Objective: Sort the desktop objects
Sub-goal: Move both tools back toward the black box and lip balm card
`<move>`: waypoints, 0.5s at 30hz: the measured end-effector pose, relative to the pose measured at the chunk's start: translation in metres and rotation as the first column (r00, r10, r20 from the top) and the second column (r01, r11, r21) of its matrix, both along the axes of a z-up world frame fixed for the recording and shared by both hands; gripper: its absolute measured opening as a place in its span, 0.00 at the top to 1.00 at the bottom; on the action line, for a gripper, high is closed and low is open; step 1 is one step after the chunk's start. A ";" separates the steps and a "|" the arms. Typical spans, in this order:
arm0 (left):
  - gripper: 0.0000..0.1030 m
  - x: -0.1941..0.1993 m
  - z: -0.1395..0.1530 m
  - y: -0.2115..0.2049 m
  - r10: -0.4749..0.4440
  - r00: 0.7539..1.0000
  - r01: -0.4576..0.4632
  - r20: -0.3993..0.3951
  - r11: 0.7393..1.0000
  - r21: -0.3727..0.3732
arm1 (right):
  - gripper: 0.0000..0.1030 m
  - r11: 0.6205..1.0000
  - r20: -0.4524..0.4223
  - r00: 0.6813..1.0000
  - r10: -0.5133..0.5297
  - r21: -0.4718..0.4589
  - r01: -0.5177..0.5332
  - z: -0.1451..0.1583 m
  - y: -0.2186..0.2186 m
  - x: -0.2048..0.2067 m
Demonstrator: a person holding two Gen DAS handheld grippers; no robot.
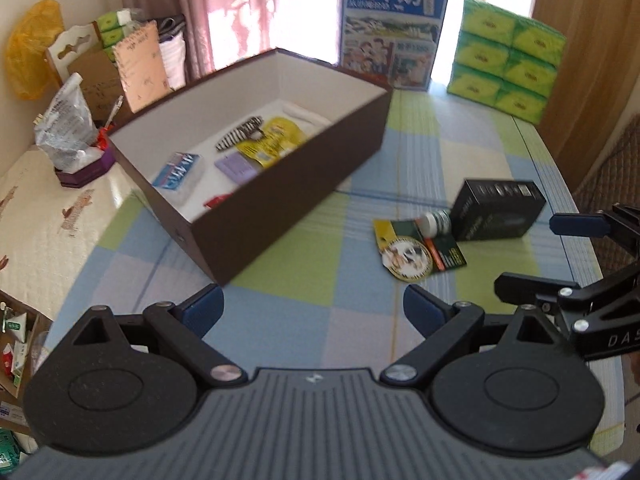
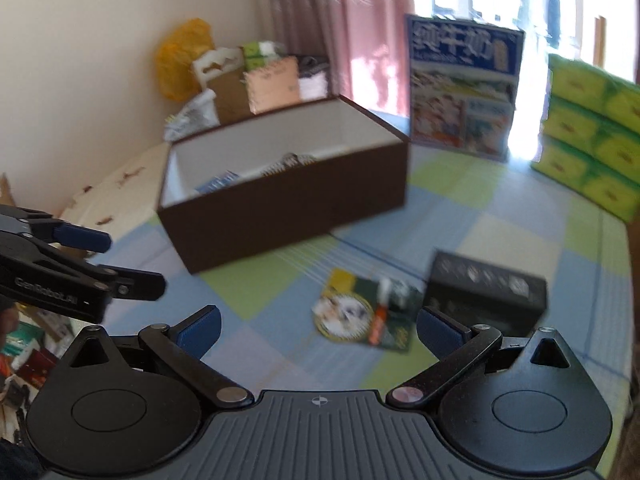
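Fingers (image 1: 202,309) spread, empty; brown box (image 1: 288,196) holds striped clip (image 1: 239,133), yellow packet (image 1: 272,140).

Both handheld grippers are hovering side by side above the near edge of the table. The left gripper (image 1: 313,310) is holding its jaws spread wide, empty. The right gripper (image 2: 318,328) is likewise gaping, gripping nothing.

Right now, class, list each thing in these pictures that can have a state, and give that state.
Left gripper: open, empty.
Right gripper: open, empty.
Brown box: lid off, several items inside.
Black box: closed, on the tablecloth.
Small bottle: capped, lying on its side against the black box.
Green packet: flat on the tablecloth.
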State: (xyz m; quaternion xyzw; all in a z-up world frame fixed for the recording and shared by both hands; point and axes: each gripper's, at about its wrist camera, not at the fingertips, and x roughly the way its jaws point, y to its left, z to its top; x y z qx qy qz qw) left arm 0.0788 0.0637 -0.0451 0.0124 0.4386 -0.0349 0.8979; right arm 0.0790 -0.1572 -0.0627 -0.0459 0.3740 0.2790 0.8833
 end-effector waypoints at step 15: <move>0.10 0.031 -0.025 -0.043 -0.173 0.985 0.173 -0.007 0.984 -0.036 | 0.02 0.951 -0.049 0.950 -0.308 -0.051 0.306 -0.019 -0.065 0.006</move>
